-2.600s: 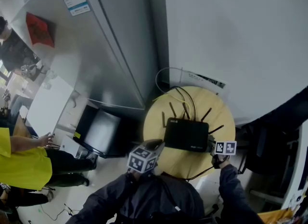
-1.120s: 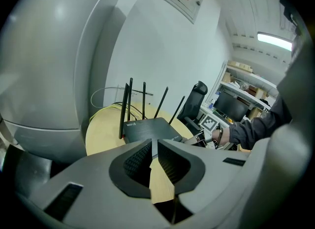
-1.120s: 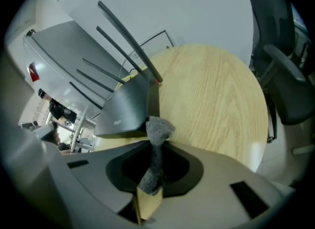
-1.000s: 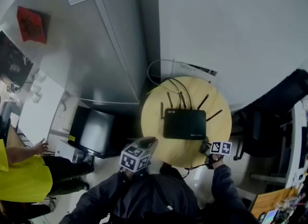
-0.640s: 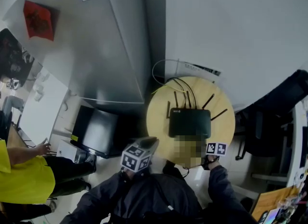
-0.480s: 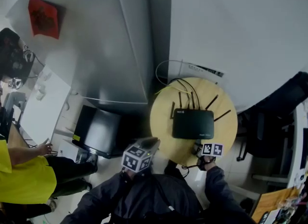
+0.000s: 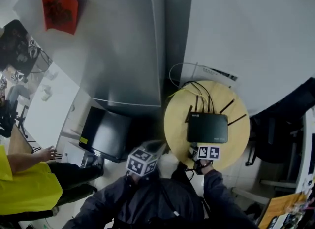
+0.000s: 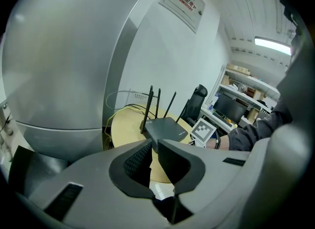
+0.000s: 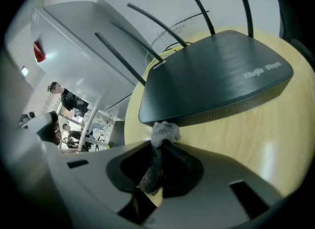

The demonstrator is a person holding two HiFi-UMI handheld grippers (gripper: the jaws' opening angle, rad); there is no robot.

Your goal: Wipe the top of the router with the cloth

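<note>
A grey refrigerator [image 7: 123, 50] fills the upper left of the head view, with a red paper square [image 7: 60, 9] stuck on its side. Below it on the floor lies a flat black panel [image 7: 106, 134], and a person in a yellow top [image 7: 24, 188] sits at the far left edge.

A round, pale wooden worktop [image 7: 174, 124] stands just beside the refrigerator. The black router [image 7: 207, 128] lies flat on the worktop's right half, its thin antennas [image 7: 227, 106] raised at the far side. Black and yellow cables [image 7: 197, 87] loop off the worktop's far edge behind it.

The left gripper [image 8: 153, 154] is held off the worktop's near-left edge, well apart from the router. Its ridged fingers [image 8: 134, 161] are drawn nearly together with only a slim gap, and nothing sits in that gap.

The right gripper [image 9: 160, 149] is low over the worktop at the router's near edge. Its fingers [image 9: 179, 166] are clenched on a small grey cloth [image 9: 164, 131]. A bunched tuft of the cloth sticks out past the fingertips and sits at the router's lower near rim, below the top face. Whether it touches the casing cannot be made out. The router's top shows its brushed dark surface and pale lettering [image 9: 264, 70].
</note>
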